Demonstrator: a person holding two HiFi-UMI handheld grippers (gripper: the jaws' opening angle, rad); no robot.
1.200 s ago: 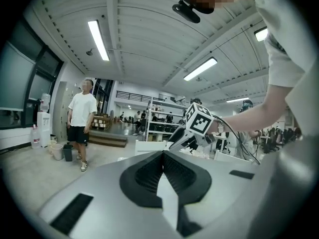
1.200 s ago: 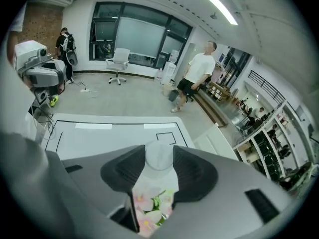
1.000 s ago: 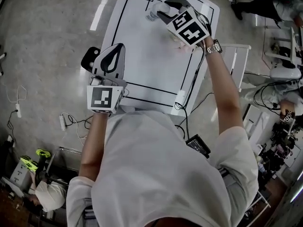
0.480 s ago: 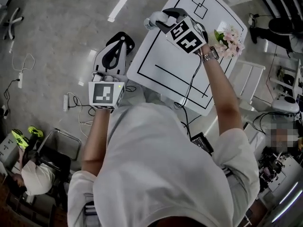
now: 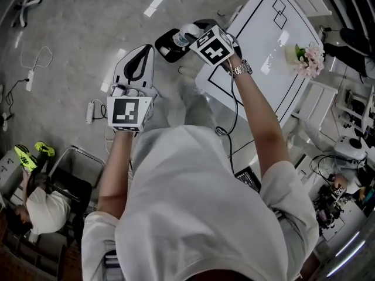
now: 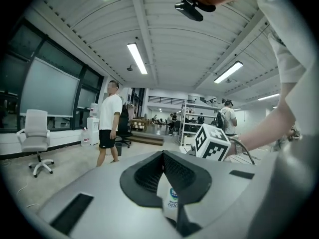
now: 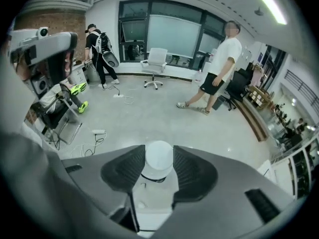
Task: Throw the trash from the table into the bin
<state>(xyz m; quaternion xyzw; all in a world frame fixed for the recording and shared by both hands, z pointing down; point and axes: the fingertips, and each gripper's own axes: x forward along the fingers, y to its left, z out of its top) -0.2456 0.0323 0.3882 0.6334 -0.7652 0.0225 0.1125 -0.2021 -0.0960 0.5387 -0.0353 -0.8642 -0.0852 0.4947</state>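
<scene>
1. Black ribbed pads [image 7: 192, 172] of the right gripper [image 7: 158, 156] press in from both sides on a clear bottle [image 7: 157, 187]. Its white cap points away from the camera, towards the grey floor [image 7: 149, 113].
2. In the head view we see this same gripper [image 5: 191, 32] carrying the bottle [image 5: 183, 36] past the corner of the table [image 5: 263, 45]. The bottle shows against the rim of the black bin [image 5: 164, 51], which stands on the floor just beside the table. We cannot tell how high above the bin the bottle is.
3. The left gripper [image 6: 163, 156] has its jaws meeting at the tips. A white piece [image 6: 172, 203] with a blue mark sits in the hollow between them, and we cannot tell what it is.
4. From above, the left gripper [image 5: 143, 54] is over bare floor, to the left of the bin and well apart from the table.
5. The table is white with black lines drawn on it, and flowers [image 5: 309, 58] stand near its far edge.
6. A watch [image 5: 240, 69] is on the right wrist, and a cable runs down along that arm.
7. Farther out in the right gripper view, a person [image 7: 217, 73] in a white shirt and dark shorts stands on the floor, with a white chair [image 7: 155, 59] near the windows behind.
8. The left gripper view looks across the room, where a person [image 6: 109, 126] stands near another white chair [image 6: 37, 136].
</scene>
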